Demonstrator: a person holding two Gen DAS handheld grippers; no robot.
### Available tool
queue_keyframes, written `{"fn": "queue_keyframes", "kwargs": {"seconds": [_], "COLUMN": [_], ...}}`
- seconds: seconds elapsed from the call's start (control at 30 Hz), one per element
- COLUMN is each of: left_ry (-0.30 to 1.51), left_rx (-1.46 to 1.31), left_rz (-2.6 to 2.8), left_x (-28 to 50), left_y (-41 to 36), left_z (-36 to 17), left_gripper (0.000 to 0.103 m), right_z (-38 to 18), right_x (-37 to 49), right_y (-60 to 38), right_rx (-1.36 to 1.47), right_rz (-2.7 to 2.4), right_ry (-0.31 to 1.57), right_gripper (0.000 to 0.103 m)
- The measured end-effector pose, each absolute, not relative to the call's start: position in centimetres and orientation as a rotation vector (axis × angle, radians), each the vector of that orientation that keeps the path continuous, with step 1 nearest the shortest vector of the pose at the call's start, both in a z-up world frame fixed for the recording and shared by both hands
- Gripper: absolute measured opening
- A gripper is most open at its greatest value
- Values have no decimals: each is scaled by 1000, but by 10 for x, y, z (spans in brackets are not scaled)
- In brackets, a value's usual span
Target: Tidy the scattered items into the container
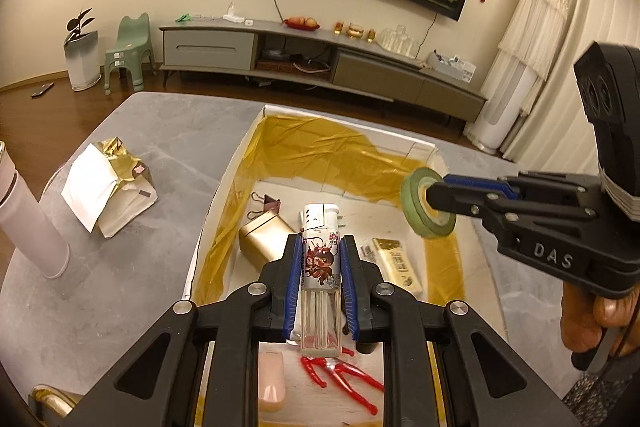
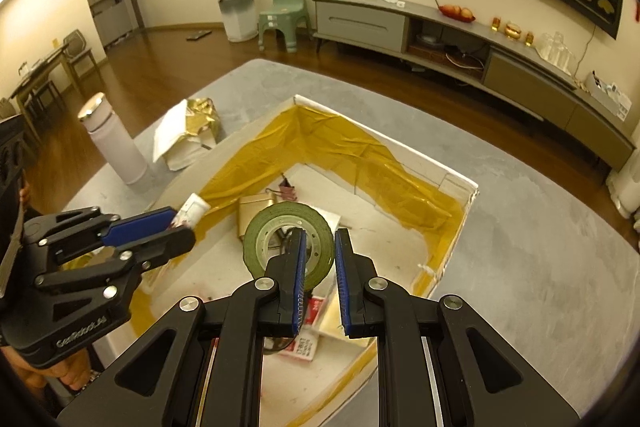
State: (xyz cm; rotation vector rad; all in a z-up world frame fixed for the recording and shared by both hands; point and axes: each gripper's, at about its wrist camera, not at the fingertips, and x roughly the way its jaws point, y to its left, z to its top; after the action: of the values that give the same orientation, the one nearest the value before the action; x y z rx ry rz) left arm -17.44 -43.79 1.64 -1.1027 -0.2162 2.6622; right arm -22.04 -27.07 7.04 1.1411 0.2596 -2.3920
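Clamping the lighter [image 1: 321,275], the left gripper [image 1: 320,259] risks striking the right gripper [image 2: 320,259], pinching tape [image 2: 289,245], at three o'clock.

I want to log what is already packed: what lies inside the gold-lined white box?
In the gold-lined white box: a gold tin, black binder clips, a gold-and-white packet, a red plastic piece, a pink item. Both grippers hide the rest of the floor.
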Motion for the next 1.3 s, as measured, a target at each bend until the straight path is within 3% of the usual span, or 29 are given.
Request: {"fn": "queue_keyframes", "kwargs": {"seconds": [0.33, 0.4, 0.43, 0.47, 0.8, 1.07, 1.3], "left_ry": [-220, -244, -263, -278, -395, -373, -305], "left_rx": [-1154, -1171, -1171, -1162, -1104, -1078, -1045], "left_rz": [2665, 2674, 2678, 2684, 2719, 2707, 2693], "left_x": [-189, -192, -193, -192, -189, -180, -163], "left_y": [-438, -441, -442, -444, -463, -457, -442], "left_z": [7, 6, 7, 8, 17, 22, 31], "left_gripper": [21, 26, 39, 48, 48, 48, 54], "right_z": [53, 47, 46, 45, 47, 60, 64], "right_x": [-258, -266, -269, -270, -254, -224, -181], "right_y": [-277, -277, -276, -273, -260, -255, -252], "right_rx": [1206, 1225, 1225, 1223, 1230, 1231, 1226], "right_rz": [-2396, -2399, -2413, -2426, -2388, -2339, -2294], "right_ry": [305, 302, 293, 284, 238, 292, 413], "right_gripper": [17, 21, 32, 34, 34, 37, 39]}}
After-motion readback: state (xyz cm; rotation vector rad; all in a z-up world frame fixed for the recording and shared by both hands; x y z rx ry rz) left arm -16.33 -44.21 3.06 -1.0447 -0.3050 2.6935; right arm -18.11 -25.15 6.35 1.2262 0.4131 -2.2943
